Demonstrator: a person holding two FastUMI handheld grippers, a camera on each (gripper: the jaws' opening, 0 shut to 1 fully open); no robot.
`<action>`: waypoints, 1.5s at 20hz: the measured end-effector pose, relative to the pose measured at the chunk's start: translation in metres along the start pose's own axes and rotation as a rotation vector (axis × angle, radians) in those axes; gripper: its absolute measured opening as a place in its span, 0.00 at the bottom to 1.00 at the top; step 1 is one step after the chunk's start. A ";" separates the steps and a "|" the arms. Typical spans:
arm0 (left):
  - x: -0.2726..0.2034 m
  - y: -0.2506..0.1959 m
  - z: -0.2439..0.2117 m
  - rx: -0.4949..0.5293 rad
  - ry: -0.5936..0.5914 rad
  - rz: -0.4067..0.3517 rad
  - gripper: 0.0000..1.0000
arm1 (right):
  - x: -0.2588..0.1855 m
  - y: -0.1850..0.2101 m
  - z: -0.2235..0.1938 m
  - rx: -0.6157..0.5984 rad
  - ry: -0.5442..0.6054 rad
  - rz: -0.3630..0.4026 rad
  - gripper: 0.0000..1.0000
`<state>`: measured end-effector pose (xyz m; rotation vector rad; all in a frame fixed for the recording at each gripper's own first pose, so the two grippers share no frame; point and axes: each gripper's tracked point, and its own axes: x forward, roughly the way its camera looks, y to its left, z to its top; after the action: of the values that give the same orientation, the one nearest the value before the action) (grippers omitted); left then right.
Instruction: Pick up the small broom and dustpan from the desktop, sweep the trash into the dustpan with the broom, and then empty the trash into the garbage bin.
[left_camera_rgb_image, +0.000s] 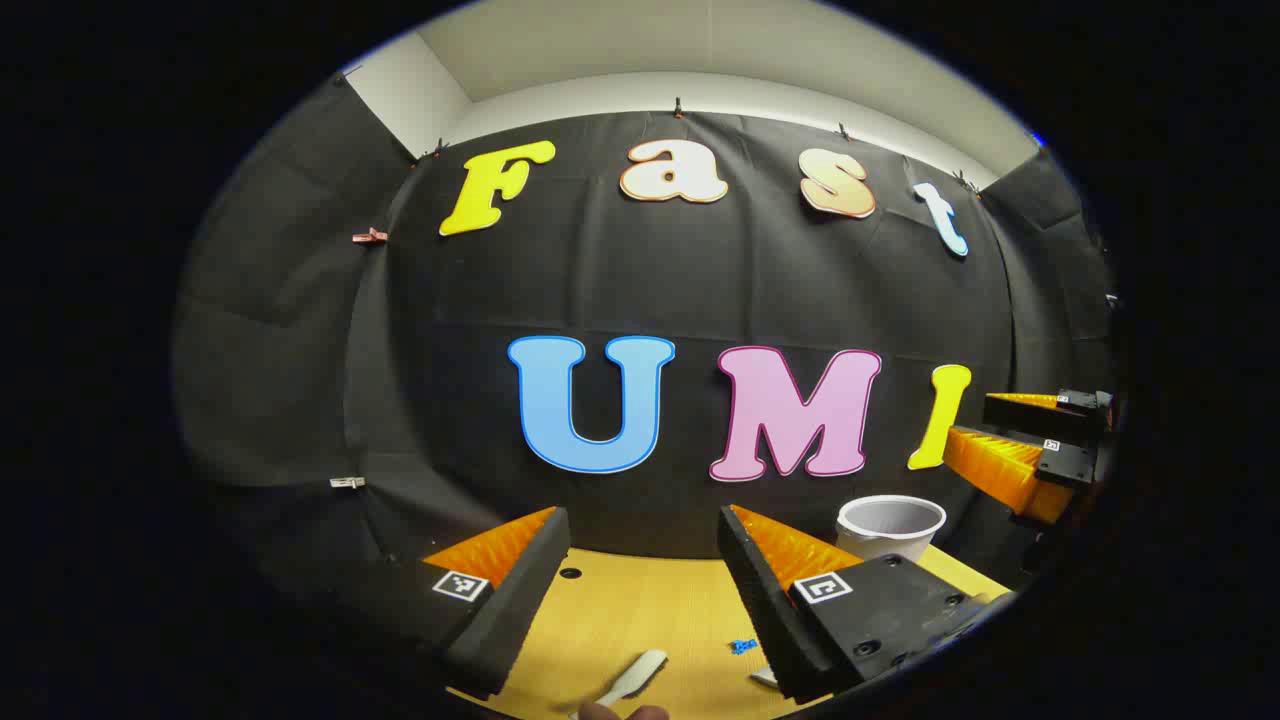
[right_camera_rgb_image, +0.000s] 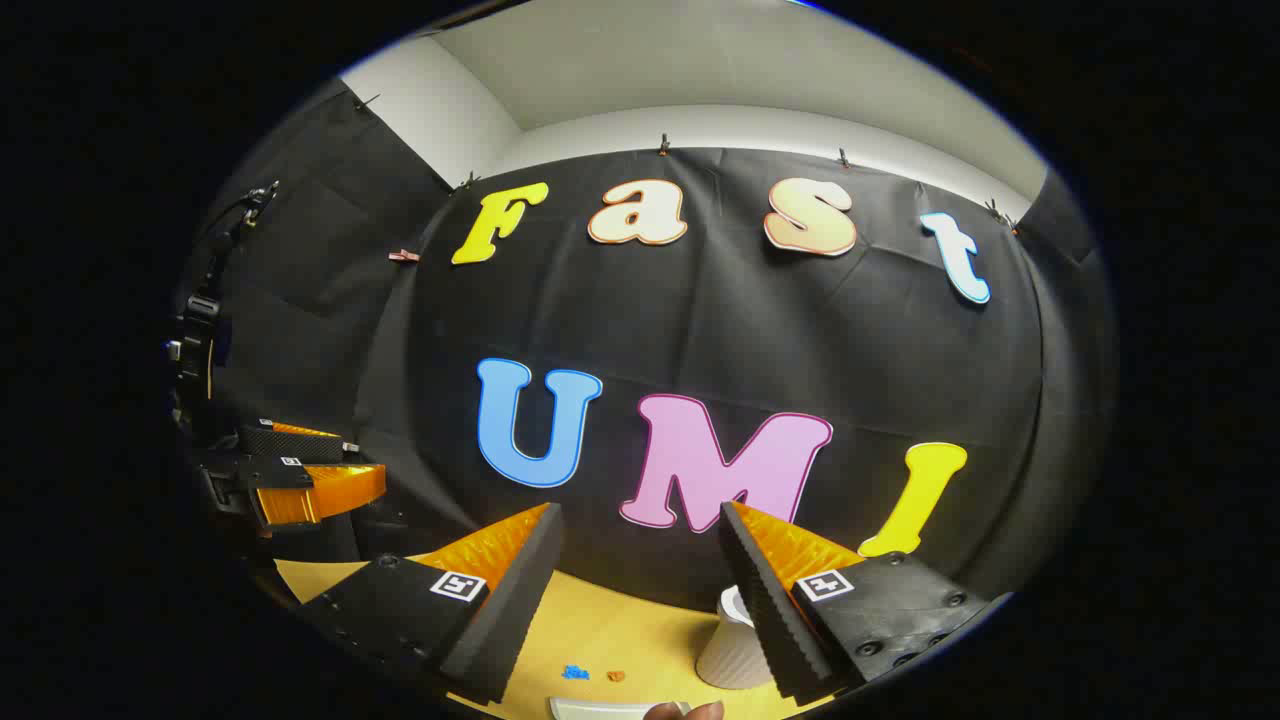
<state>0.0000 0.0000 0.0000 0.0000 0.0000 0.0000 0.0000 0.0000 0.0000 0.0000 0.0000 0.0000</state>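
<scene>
Both our grippers are above the desktop (left_camera_rgb_image: 620, 610), holding nothing.
Left gripper (left_camera_rgb_image: 640, 540) and right gripper (right_camera_rgb_image: 640, 535) have jaws spread; white garbage bin (left_camera_rgb_image: 890, 528) stands near.

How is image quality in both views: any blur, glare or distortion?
Left gripper view: strong fisheye bending at the edges; the white handle at the bottom edge is soft, the white bin sharp. Right gripper view: same bending; evenly lit, no glare; the blue scrap on the desktop is small but distinct.

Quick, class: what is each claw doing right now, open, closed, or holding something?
Left claw: open, holding nothing, above the desktop.
Right claw: open, holding nothing, with the white bin just ahead.
</scene>
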 end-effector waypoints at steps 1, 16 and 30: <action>0.002 0.000 -0.003 0.003 -0.003 -0.013 0.95 | 0.000 -0.002 0.001 0.000 0.003 -0.014 0.96; 0.041 0.012 -0.026 -0.012 0.028 -0.165 0.95 | -0.012 -0.008 -0.041 0.029 0.142 -0.048 0.96; 0.058 0.000 -0.069 0.006 0.110 -0.151 0.95 | -0.137 -0.027 -0.280 0.077 0.918 0.086 0.95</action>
<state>0.0580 0.0002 -0.0691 0.0055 0.1095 -0.1515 -0.1366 -0.0265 -0.2801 0.0771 0.9177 0.0858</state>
